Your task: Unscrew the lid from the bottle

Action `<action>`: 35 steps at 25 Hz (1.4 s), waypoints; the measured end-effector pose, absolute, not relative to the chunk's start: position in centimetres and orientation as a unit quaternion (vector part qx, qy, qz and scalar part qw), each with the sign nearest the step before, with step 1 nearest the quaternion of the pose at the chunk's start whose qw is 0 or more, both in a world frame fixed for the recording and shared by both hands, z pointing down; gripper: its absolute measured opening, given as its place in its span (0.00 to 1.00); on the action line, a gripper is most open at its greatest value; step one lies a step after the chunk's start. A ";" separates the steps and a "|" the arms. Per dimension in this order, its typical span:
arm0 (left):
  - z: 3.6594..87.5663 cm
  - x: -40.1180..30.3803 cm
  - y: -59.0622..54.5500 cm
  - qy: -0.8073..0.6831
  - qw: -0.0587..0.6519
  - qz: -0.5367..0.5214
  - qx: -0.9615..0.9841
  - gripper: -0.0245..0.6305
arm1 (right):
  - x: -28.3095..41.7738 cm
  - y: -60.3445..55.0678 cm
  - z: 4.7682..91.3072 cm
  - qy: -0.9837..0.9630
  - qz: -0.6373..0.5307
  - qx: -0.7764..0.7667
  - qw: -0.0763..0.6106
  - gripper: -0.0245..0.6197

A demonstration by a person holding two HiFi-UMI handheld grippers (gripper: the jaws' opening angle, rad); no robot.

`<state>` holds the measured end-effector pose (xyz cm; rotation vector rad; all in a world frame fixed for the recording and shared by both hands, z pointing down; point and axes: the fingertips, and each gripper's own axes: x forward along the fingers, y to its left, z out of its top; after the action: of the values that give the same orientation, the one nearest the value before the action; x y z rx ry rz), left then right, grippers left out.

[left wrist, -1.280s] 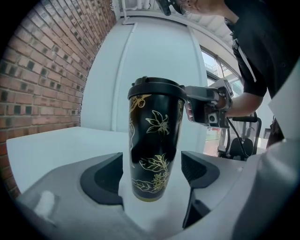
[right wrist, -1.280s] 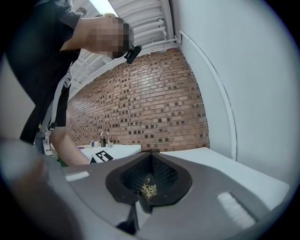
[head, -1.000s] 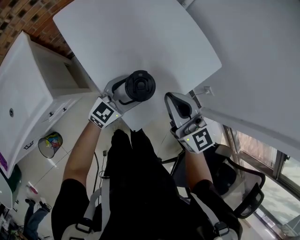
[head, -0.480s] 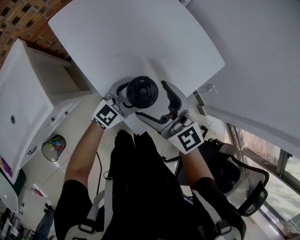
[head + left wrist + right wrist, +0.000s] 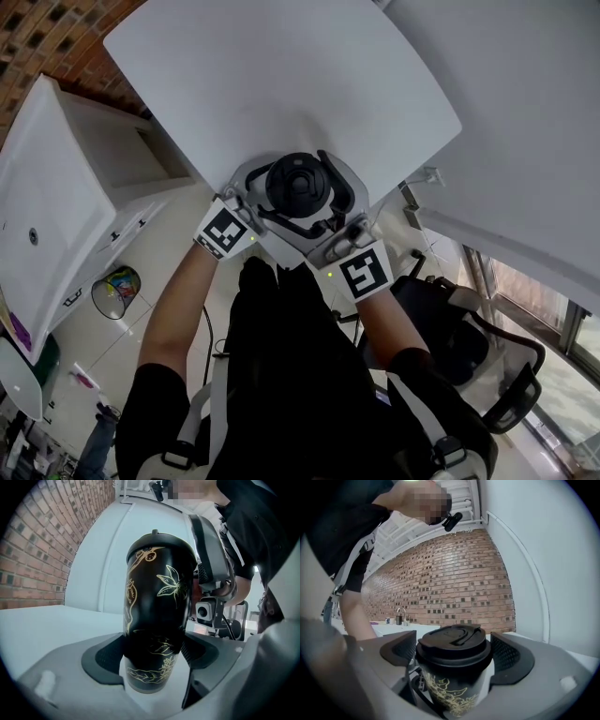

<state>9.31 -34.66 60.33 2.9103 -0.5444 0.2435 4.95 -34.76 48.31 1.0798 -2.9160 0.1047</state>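
Observation:
A black bottle with a gold flower pattern (image 5: 157, 611) stands upright between the jaws of my left gripper (image 5: 152, 658), which is shut on its lower body. Its black lid (image 5: 453, 644) is on the bottle and shows from above in the head view (image 5: 298, 185). My right gripper (image 5: 453, 656) reaches in from the right with one jaw on each side of the lid. Its jaws are opening, and the pads (image 5: 506, 656) stand a little off the lid's rim. Bottle and both grippers hang above the near edge of the white table (image 5: 281, 84).
A white cabinet (image 5: 56, 187) stands at the left, with a small bin (image 5: 114, 289) on the floor beside it. An office chair (image 5: 487, 366) is at the lower right. A brick wall (image 5: 450, 583) lies beyond the bottle.
My right gripper came in from the right of the bottle, went from shut to open, and now straddles the lid. The left gripper and bottle shifted slightly right.

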 end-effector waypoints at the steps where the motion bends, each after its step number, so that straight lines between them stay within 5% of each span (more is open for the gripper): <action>1: 60.3 9.3 -34.7 -0.183 0.085 0.082 0.976 0.62 | 4.8 -34.8 48.5 -0.936 0.031 0.350 0.021 0.77; 20: 60.3 9.5 -34.6 -0.171 0.090 0.084 0.977 0.62 | 4.7 -33.5 49.1 -0.995 0.041 0.058 0.070 0.74; 22: 60.4 9.5 -34.6 -0.171 0.091 0.084 0.978 0.62 | 4.4 -33.8 48.7 -0.994 0.050 0.075 0.059 0.79; 24: 60.4 9.5 -34.6 -0.171 0.090 0.084 0.977 0.62 | 4.3 -34.0 48.2 -0.991 0.057 0.119 0.039 0.95; 35: 60.4 9.5 -34.7 -0.170 0.094 0.083 0.977 0.63 | 5.1 -34.9 47.8 -0.945 0.044 0.325 0.000 0.79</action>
<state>9.47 -34.65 60.39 2.8995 -0.5032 0.2474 5.14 -34.93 47.77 1.0199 -2.9687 0.1378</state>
